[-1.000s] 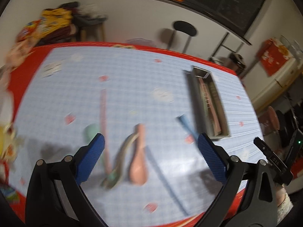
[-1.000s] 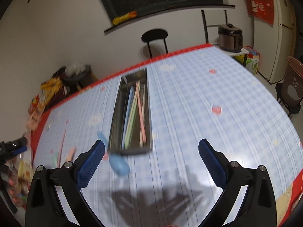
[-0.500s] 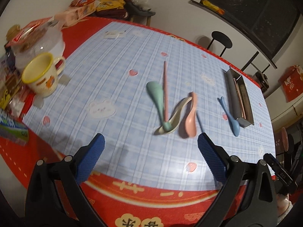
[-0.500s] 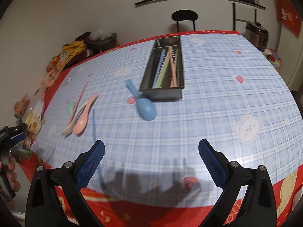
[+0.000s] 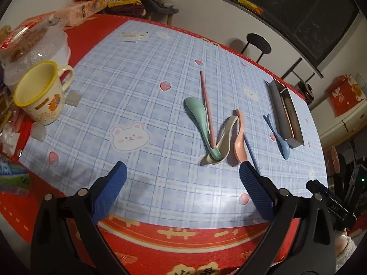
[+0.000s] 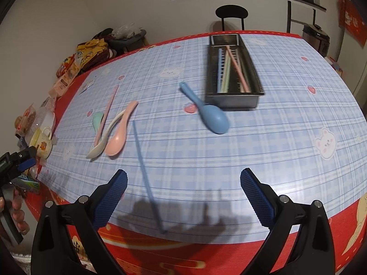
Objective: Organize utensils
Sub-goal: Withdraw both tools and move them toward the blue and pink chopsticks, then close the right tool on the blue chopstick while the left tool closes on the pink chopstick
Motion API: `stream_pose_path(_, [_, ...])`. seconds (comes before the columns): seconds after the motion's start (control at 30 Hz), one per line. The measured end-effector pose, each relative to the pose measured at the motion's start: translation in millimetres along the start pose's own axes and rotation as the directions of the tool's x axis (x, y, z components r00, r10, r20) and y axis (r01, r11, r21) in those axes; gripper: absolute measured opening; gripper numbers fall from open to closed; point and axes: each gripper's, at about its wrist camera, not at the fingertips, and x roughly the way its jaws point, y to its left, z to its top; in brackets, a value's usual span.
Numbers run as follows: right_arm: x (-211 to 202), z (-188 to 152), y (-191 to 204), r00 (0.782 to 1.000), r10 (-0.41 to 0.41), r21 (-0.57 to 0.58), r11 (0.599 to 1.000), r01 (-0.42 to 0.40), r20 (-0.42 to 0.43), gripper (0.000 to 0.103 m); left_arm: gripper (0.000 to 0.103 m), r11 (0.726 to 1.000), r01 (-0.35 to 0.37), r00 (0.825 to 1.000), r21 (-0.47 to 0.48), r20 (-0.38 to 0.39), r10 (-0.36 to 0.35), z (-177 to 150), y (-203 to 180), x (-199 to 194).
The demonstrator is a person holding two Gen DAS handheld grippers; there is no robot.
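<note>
Green (image 5: 200, 117), cream (image 5: 222, 144) and pink spoons (image 5: 238, 140) lie bunched mid-table, crossed by a pink chopstick (image 5: 207, 105). A blue spoon (image 6: 207, 111) lies beside a metal utensil tray (image 6: 232, 98) that holds several chopsticks. One blue chopstick (image 6: 146, 178) runs toward the near edge. My left gripper (image 5: 182, 191) is open and empty, back over the front edge. My right gripper (image 6: 183, 194) is open and empty too, above the near edge by the blue chopstick's end.
A yellow-rimmed mug (image 5: 40, 96), a plastic container (image 5: 36, 45) and snack packets (image 5: 91, 0) crowd the table's left side. A black stool (image 6: 231, 15) stands behind the table. A hand holding the other gripper (image 6: 13, 208) shows at the far left.
Both grippers have pulled back from the table and now look from its near edge. The spoons, chopsticks and tray have not moved. Both stay open.
</note>
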Motion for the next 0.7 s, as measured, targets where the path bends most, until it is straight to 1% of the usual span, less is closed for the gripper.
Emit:
stream_pose_path(0.1, [6,-3,12,1.000,-0.017,-0.004,1.000,0.017,-0.013,0.094,0.097,0.999,0.045,0.999,0.011,-0.010,-0.045,5,8,9])
stream_pose_path(0.17, [12,-5,20,0.999,-0.024,0.000,1.000,0.024,-0.027,0.086,0.097,0.997,0.075,0.997,0.024,-0.018,-0.074,9,10,15])
stream_pose_path(0.2, [14,-6,23,0.999,-0.027,0.001,1.000,0.027,-0.031,0.083,0.096,0.995,0.092,0.996,0.035,-0.022,-0.091,11,11,18])
stream_pose_path(0.27, [21,-5,30,0.999,-0.032,0.002,0.999,0.032,-0.036,0.076,0.096,0.991,0.119,0.993,0.056,-0.030,-0.118,14,11,25])
stream_pose_path(0.3, [25,-4,34,0.999,-0.031,0.007,0.999,0.031,-0.043,0.074,0.096,0.989,0.131,0.991,0.069,-0.037,-0.129,15,12,30])
stream_pose_path(0.37, [33,-2,40,0.998,-0.020,0.019,1.000,0.021,-0.057,0.064,0.093,0.985,0.149,0.988,0.087,-0.053,-0.145,19,12,40])
stream_pose_path(0.43, [40,3,48,0.997,-0.004,0.024,1.000,0.006,-0.073,0.058,0.084,0.982,0.169,0.984,0.082,-0.074,-0.163,23,14,49])
stream_pose_path(0.47, [44,6,53,0.997,-0.002,0.015,1.000,0.004,-0.078,0.056,0.083,0.980,0.184,0.980,0.074,-0.086,-0.177,24,15,54])
stream_pose_path(0.53, [47,11,60,0.997,-0.002,-0.006,1.000,0.002,-0.078,0.053,0.082,0.978,0.201,0.976,0.064,-0.102,-0.194,27,16,63])
stream_pose_path(0.7, [58,22,73,0.997,0.007,-0.045,0.999,-0.011,-0.077,0.052,0.078,0.976,0.207,0.971,0.062,-0.134,-0.197,33,15,83])
